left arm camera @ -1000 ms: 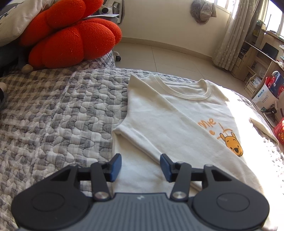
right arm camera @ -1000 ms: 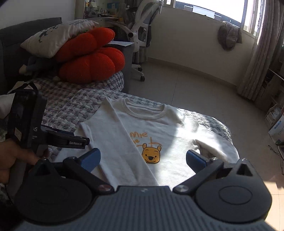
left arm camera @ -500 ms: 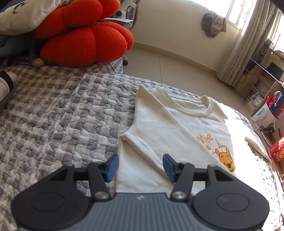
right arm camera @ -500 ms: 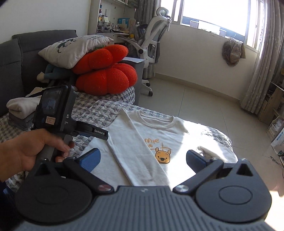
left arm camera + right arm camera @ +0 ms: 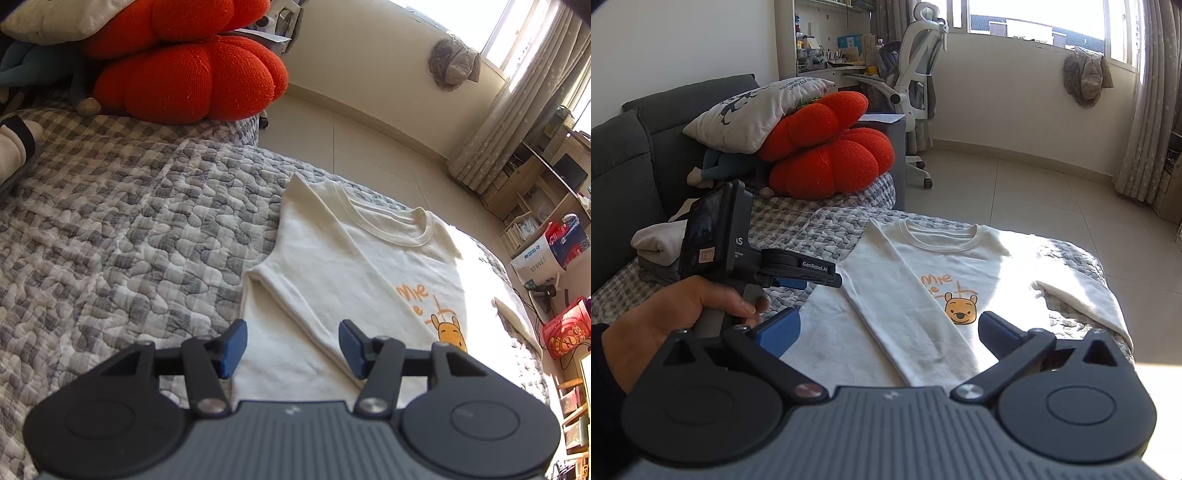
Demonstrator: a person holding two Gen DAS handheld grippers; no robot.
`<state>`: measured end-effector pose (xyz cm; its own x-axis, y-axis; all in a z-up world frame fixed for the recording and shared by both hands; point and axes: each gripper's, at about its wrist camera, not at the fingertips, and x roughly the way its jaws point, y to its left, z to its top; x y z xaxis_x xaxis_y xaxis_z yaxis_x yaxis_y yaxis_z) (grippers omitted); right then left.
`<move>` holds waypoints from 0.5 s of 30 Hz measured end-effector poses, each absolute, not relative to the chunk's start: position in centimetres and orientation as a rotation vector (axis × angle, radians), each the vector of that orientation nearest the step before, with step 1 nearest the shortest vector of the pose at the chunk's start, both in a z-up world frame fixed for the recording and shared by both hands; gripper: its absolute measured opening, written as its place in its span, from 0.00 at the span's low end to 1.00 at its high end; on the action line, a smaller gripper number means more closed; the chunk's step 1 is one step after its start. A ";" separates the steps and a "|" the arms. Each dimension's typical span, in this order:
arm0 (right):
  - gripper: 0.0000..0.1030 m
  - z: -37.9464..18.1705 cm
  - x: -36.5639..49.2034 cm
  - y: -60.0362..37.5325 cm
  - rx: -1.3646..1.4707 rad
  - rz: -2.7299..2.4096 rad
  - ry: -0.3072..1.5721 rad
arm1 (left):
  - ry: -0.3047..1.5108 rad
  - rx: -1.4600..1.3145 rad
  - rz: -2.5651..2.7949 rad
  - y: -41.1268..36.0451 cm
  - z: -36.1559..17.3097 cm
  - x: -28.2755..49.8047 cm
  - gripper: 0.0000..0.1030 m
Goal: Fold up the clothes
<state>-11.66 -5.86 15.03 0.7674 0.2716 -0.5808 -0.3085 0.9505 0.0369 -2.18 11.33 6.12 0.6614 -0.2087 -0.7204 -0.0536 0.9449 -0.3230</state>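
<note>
With one sleeve already folded across its chest, the cream sweatshirt [image 5: 923, 295] lies flat on the quilted bed [image 5: 110, 240] as the left gripper [image 5: 291, 343], its jaws just widened, and right gripper [image 5: 888, 332] pull back, both released and empty; the other sleeve [image 5: 1078, 295] awaits folding.

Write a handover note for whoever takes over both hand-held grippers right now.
Left hand-held gripper: open, empty, above the cream sweatshirt; its jaws have just been opening.
Right hand-held gripper: open, empty, above the hem.
Sweatshirt lies face up on the quilted bed cover.
Done: left sleeve folded across the body.
Left: the right sleeve, still spread out, then the body folds.
</note>
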 end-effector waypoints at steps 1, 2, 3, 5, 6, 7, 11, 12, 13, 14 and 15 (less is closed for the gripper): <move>1.00 15.0 -11.6 -6.0 -0.062 0.308 0.622 | 0.847 -0.332 -0.089 11.3 6.1 -2.2 0.54; 1.00 14.9 -11.5 -6.1 -0.062 0.299 0.623 | 0.846 -0.332 -0.090 11.3 6.1 -2.2 0.54; 1.00 14.9 -11.4 -6.3 -0.064 0.297 0.627 | 0.845 -0.332 -0.090 11.3 6.1 -2.2 0.54; 1.00 15.4 -10.5 -7.5 -0.048 0.336 0.629 | 0.845 -0.330 -0.097 11.2 6.1 -2.2 0.55; 1.00 15.5 -9.9 -8.5 -0.018 0.332 0.614 | 0.843 -0.330 -0.103 11.2 6.2 -2.2 0.55; 1.00 15.4 -9.2 -9.5 0.014 0.293 0.596 | 0.842 -0.330 -0.109 11.1 6.2 -2.3 0.55; 1.00 13.5 -4.6 -13.8 0.085 0.196 0.635 | 0.826 -0.332 -0.124 10.8 6.7 -2.6 0.55; 1.00 12.8 -3.5 -15.2 0.119 0.184 0.656 | 0.823 -0.337 -0.126 10.8 6.8 -2.7 0.55; 1.00 12.1 -2.5 -16.9 0.162 0.165 0.674 | 0.820 -0.344 -0.131 10.9 7.0 -2.9 0.55; 1.00 11.2 -1.6 -18.9 0.228 0.137 0.693 | 0.817 -0.348 -0.135 10.9 7.1 -3.1 0.55; 1.00 10.5 -0.8 -20.6 0.288 0.112 0.708 | 0.816 -0.350 -0.139 11.0 7.2 -3.2 0.55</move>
